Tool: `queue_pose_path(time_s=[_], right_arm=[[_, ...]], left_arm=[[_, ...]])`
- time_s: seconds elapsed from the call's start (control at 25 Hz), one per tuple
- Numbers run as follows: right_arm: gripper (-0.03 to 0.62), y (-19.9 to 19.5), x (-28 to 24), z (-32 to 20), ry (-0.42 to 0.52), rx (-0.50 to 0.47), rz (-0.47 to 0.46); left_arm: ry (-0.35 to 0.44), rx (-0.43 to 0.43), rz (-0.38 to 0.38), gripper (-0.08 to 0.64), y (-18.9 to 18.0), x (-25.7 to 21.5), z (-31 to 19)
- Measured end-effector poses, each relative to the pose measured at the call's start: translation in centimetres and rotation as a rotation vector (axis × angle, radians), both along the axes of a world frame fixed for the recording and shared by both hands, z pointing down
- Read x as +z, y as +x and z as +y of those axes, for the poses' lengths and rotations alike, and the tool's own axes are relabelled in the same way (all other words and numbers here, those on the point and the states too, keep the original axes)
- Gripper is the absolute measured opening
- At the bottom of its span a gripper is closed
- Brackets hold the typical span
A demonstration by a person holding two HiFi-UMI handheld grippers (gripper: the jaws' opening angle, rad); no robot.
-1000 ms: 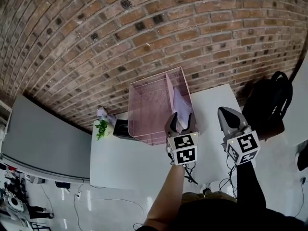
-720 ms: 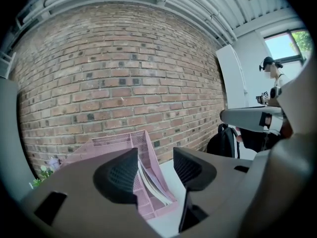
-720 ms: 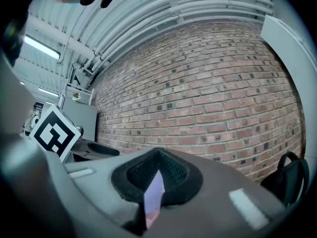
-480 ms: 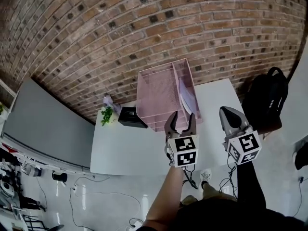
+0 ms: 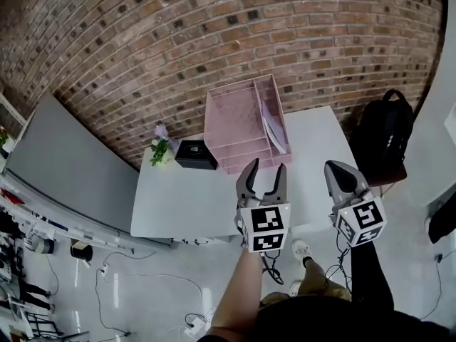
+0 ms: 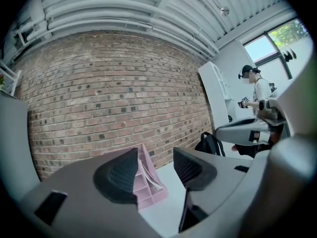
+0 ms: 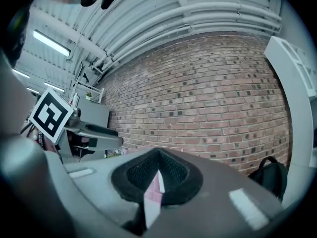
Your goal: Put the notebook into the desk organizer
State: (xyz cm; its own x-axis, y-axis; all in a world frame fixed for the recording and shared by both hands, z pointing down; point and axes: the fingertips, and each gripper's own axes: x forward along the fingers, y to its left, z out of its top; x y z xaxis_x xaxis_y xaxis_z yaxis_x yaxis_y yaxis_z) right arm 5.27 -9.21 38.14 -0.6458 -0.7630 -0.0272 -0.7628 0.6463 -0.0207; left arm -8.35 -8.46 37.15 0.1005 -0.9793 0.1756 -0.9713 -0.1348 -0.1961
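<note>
The pink mesh desk organizer (image 5: 242, 123) stands on the white table (image 5: 185, 198) against the brick wall. A white notebook (image 5: 273, 128) leans inside its narrow right compartment. My left gripper (image 5: 262, 168) hangs open and empty above the table's near edge, short of the organizer. My right gripper (image 5: 340, 171) is shut and empty, to the right of it. In the left gripper view the organizer (image 6: 148, 192) with the notebook (image 6: 147, 175) shows between the parted pads. In the right gripper view a pink sliver of the organizer (image 7: 157, 186) shows through the slit between the pads.
A black box (image 5: 194, 154) and a small plant (image 5: 159, 150) sit left of the organizer. A black backpack (image 5: 381, 130) rests on a chair at the table's right end. A grey panel (image 5: 64, 155) stands at the left. A person (image 6: 255, 90) stands far off.
Both grippers drew back from the organizer toward the table's near edge. The left gripper, earlier around the notebook in the compartment, now hangs clear of it, and the notebook stays inside.
</note>
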Motion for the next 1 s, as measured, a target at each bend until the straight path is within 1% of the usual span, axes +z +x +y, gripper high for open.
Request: queue_pose_path(time_s=[0.12,0.24,0.4,0.48,0.6,0.76,1.0], right_arm=[[0.000,0.5,-0.7,1.1,0.010,0.011,-0.012],[0.000,0.4,-1.4,2.3,0.031,0.000,-0.003],[0.000,1.0,-2.1,3.5,0.040,-0.002,-0.022],[0.000,1.4,-2.2,4.1,0.042,-0.004,-0.023],[0.000,1.6,-2.0,4.8,0.042,-0.011,-0.020],[0.000,1.6,-2.5,5.6,0.046,-0.020,-0.025],[0.000,1.6,-2.9,6.4,0.053,-0.023,-0.043]], left_arm=[[0.022,0.031,0.003,0.229,0.7,-1.0,1.5],[0.048,0.046,0.024,0.190,1.0,-1.7,3.0],[0.080,0.044,0.025,0.117,1.5,-2.4,4.6],[0.096,0.030,0.017,0.066,1.6,-2.5,5.1],[0.116,0.008,0.019,0.009,1.5,-2.8,5.7],[0.138,0.011,0.035,0.008,1.5,-3.5,6.5],[0.147,0.001,0.030,0.008,1.3,-3.8,7.5]])
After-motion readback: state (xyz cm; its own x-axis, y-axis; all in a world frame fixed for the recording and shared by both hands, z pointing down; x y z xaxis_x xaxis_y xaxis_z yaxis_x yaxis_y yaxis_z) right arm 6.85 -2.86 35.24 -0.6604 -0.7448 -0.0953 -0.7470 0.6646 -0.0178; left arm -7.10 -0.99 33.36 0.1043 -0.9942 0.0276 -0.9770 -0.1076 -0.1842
